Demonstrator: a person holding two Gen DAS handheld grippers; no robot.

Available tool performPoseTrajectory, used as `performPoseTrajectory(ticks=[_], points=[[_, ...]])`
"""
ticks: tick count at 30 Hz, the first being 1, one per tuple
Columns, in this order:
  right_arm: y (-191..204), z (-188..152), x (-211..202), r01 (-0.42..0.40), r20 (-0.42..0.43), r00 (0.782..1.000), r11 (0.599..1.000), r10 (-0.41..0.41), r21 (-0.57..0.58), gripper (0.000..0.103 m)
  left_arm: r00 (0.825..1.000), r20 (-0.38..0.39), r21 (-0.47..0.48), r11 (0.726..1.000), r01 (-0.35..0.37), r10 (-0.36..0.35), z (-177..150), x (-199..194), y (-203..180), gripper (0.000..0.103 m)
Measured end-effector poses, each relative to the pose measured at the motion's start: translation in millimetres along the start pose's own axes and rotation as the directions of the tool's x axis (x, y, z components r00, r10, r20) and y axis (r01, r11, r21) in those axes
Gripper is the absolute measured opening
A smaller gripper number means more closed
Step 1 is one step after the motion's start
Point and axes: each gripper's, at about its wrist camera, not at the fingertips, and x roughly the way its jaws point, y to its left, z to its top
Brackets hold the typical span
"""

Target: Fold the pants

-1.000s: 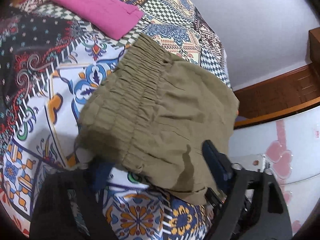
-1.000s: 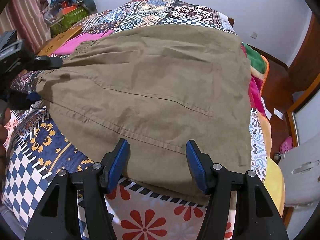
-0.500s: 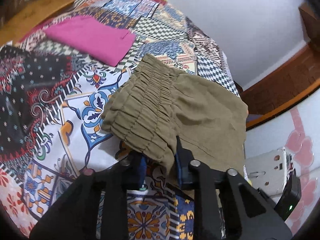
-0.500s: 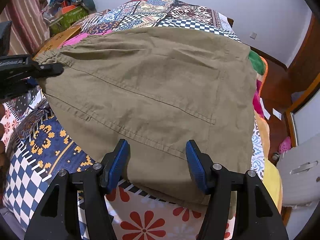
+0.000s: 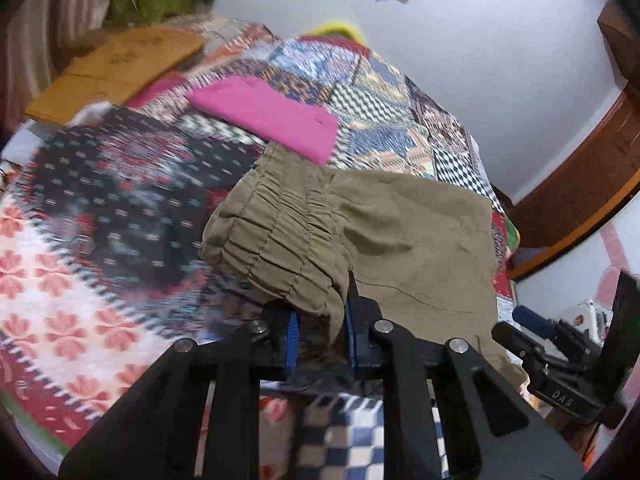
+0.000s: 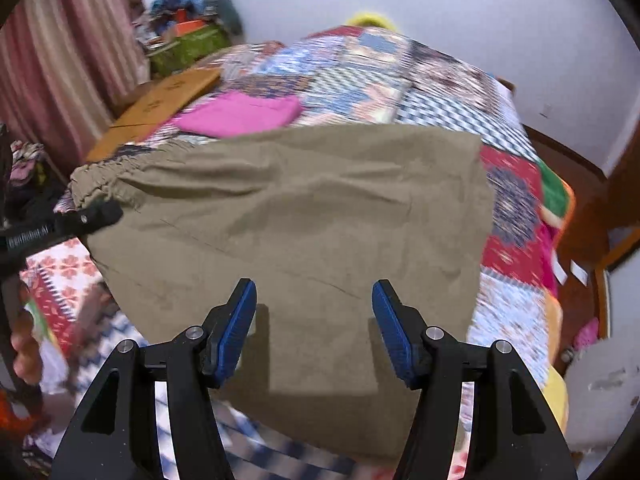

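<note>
Two grippers on the pants (image 5: pixel 400 236), which lie folded on the bed (image 5: pixel 100 208), just this side of the pink cloth (image 5: pixel 272 120). My left gripper (image 5: pixel 320 332) has just been closing and now pinches the elastic waistband; my right gripper (image 6: pixel 314 328) stands apart, fabric between the jaws, unpressed. Soft, light, limp: best held at waistband and hem. Only the right view shows the far edge.

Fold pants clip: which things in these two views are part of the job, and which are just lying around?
Part of the job:
- olive pants
- left gripper, jaws just closed on the elastic waistband
- right gripper, jaws open, cloth between them

Lying around:
- folded pink cloth
- patchwork bedspread
- cardboard box
- green bag
- curtain
</note>
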Motion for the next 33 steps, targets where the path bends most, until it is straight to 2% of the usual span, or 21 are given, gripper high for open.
performPoseTrajectory(ticks=[3, 5, 8, 10, 14, 17, 23, 26, 29, 33], points=[[28.8, 6.4, 10.7, -0.05, -0.016, 0.999, 0.997, 0.049, -0.052, 0.056, 0.998, 0.058, 0.044, 0.999, -0.029, 0.027, -1.5, -18.3, 0.8, 0.017], [46.2, 6.0, 27.6, -0.071, -0.064, 0.996, 0.994, 0.066, -0.086, 0.056, 0.995, 0.096, 0.085, 0.996, -0.042, 0.034, -1.1, -27.7, -3.9, 0.017], [61.2, -1.7, 49.3, -0.107, -0.132, 0.987, 0.988, 0.092, -0.113, 0.056, 0.991, 0.13, 0.134, 0.991, -0.031, 0.013, 1.0, -34.4, -16.1, 0.016], [63.0, -4.1, 51.5, -0.122, -0.138, 0.985, 0.986, 0.106, -0.117, 0.057, 0.989, 0.148, 0.162, 0.987, -0.021, -0.004, 2.2, -36.5, -24.9, 0.016], [49.5, -1.8, 48.9, -0.186, -0.153, 0.973, 0.981, 0.175, -0.059, 0.058, 0.985, 0.164, 0.193, 0.981, 0.019, -0.051, 9.2, -37.1, -45.5, 0.015], [39.5, -2.7, 37.0, -0.194, -0.134, 0.973, 0.981, 0.188, -0.03, 0.057, 0.98, 0.186, 0.24, 0.97, 0.024, -0.07, 11.6, -41.9, -62.6, 0.014], [9.0, -11.9, 0.0, -0.117, -0.041, 0.992, 0.993, 0.118, 0.018, 0.057, 0.974, 0.205, 0.334, 0.942, 0.025, -0.098, 12.2, -48.1, -92.6, 0.014], [-10.9, -24.6, 0.4, -0.076, -0.06, 0.995, 0.996, 0.078, 0.048, 0.057, 0.971, 0.204, 0.361, 0.931, 0.046, -0.127, 12.9, -48.5, -108.6, 0.014], [-16.2, -40.3, 20.2, -0.119, -0.129, 0.983, 0.989, 0.13, 0.091, 0.058, 0.97, 0.184, 0.379, 0.922, 0.081, -0.161, 12.9, -44.5, -125.2, 0.014], [-17.8, -41.5, 21.7, -0.152, -0.108, 0.98, 0.981, 0.165, 0.118, 0.059, 0.968, 0.143, 0.414, 0.901, 0.132, -0.208, 9.0, -36.8, -150.3, 0.011]])
